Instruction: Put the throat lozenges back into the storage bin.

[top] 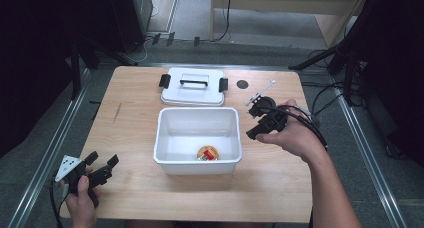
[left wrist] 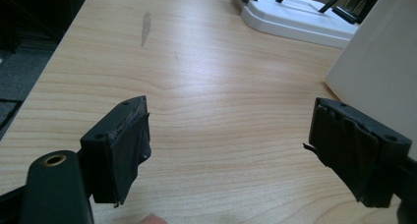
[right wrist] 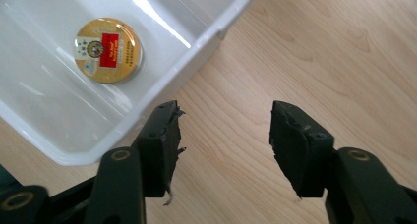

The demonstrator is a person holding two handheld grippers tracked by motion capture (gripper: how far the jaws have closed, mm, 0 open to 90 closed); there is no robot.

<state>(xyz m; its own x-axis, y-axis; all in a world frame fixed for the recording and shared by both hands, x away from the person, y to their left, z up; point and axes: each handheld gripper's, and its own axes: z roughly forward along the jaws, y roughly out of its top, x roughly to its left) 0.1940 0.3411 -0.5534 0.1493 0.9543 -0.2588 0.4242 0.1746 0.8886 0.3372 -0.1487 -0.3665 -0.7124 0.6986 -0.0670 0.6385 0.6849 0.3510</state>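
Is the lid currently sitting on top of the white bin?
No, the lid lies flat on the table behind the open bin.

A small dark round hole (top: 242,84) is set into the wooden table (top: 135,118) near its far edge, and a faint grey smudge (left wrist: 145,28) is seen on the left part.

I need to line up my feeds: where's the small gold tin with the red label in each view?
High view: the gold tin lies on the floor of the white bin, near its front wall.
Left gripper view: I can't find the tin; a white bin wall stands at right.
Right gripper view: tin at upper left, inside the bin.
Shared landmark: the white bin.
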